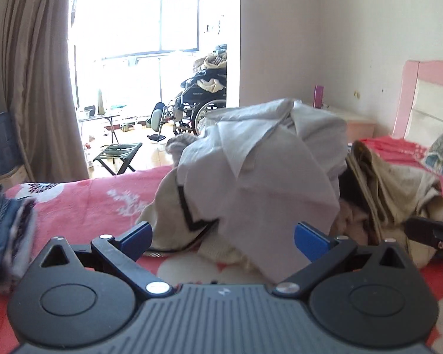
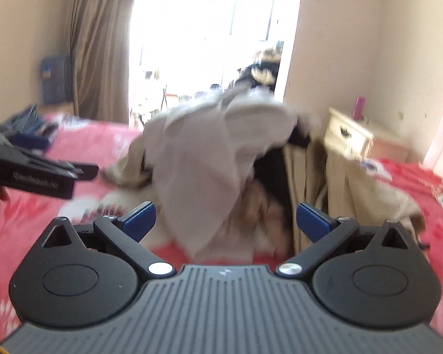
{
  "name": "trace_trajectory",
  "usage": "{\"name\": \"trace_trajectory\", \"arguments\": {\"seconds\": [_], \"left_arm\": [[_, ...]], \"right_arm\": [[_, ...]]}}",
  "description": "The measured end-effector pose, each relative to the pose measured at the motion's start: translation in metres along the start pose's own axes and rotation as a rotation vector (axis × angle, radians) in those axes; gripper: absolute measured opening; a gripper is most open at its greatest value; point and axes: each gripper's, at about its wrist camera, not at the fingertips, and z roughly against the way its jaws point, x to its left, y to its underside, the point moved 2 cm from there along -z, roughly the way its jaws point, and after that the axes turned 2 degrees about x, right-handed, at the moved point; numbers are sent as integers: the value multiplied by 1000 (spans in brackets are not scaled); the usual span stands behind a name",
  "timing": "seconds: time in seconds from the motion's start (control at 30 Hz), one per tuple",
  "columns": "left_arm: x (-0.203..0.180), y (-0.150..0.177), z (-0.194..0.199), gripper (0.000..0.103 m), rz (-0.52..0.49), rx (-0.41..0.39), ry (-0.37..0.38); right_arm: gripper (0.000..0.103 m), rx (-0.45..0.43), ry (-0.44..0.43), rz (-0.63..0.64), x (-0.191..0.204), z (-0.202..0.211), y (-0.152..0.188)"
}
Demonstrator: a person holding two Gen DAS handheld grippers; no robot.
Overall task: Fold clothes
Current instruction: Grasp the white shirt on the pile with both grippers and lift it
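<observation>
A heap of unfolded clothes sits at the centre of both views on a bed with a pink floral cover (image 1: 82, 197), topped by 1 crumpled white garment (image 1: 265, 159). Beneath it lie 1 cream piece with black trim (image 1: 174, 203) at centre left and 1 tan garment (image 1: 398, 183) at right. The left gripper (image 1: 223, 236), at the bottom of its own frame, has its 2 blue-tipped fingers (image 1: 138, 236) spread wide, holding nothing, with the hem of the white garment hanging between them. The right gripper (image 2: 226, 221) shows the same in its blurred view: jaws apart and empty, the white cloth draped in the gap. At the left edge of the left wrist view, 1 stack of folded denim and patterned clothes (image 1: 6, 236) rests on the cover. In the upper centre, past the bright doorway, stand 1 wheelchair (image 1: 198, 103) piled with clothing and 1 folding stool (image 1: 118, 156). A beige curtain (image 1: 41, 73) hangs at upper left. At right sit 1 bedside cabinet (image 1: 354, 124), carrying 1 purple container (image 1: 319, 96), and 1 pink headboard (image 1: 428, 97).
</observation>
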Motion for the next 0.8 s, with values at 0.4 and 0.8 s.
{"name": "trace_trajectory", "arguments": {"seconds": [0.4, 0.8], "left_arm": [[-49, -64, -138, 78, 16, 48, -19], [-67, -57, -136, 8, -112, 33, -42]], "right_arm": [[91, 12, -58, -176, -72, -163, -113], [4, 98, -25, -163, -46, -174, -93]]}}
